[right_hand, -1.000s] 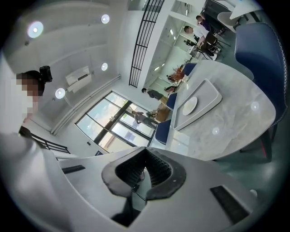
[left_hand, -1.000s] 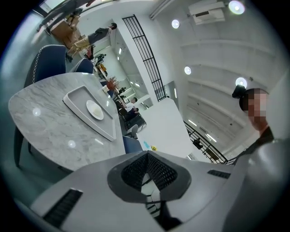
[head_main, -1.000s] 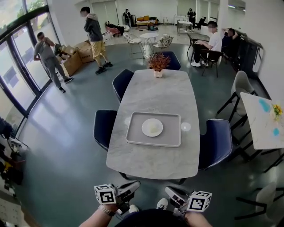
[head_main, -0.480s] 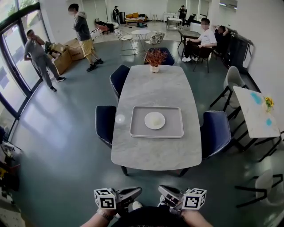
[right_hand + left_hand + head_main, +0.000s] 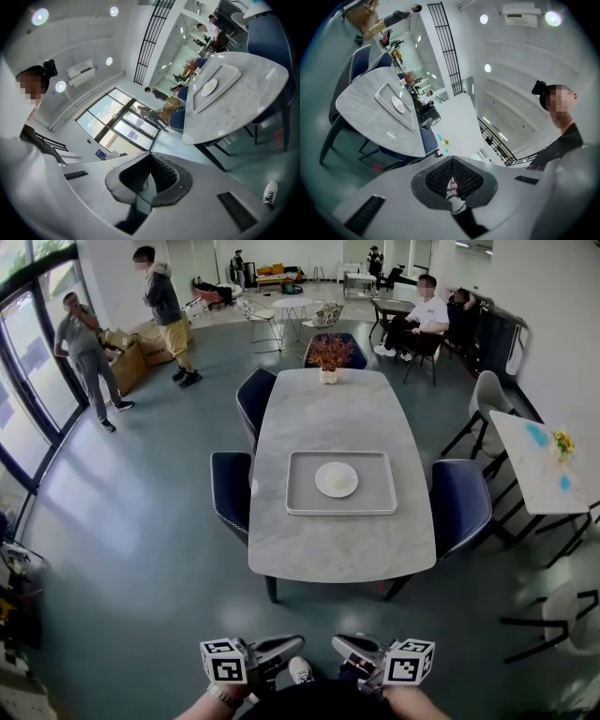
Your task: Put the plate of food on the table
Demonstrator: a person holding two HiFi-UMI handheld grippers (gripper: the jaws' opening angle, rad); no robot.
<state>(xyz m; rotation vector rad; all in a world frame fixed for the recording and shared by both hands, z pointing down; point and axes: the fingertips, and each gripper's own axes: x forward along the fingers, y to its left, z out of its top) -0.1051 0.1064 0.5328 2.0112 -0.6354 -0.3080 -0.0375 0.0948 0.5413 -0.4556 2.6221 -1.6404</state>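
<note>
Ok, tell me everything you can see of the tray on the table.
The tray is a light grey rectangle with rounded corners and a raised rim, matte, perhaps plastic. It lies flat on the near half of the grey stone-look table, long side across. One round white plate sits near its middle; nothing else touches it.

The plate (image 5: 336, 479), perhaps bearing food, lies in the tray (image 5: 302, 500) on the worktop (image 5: 328, 413); a plant (image 5: 329, 354) stands at twelve o'clock, chairs (image 5: 230, 493) at three and nine.
</note>
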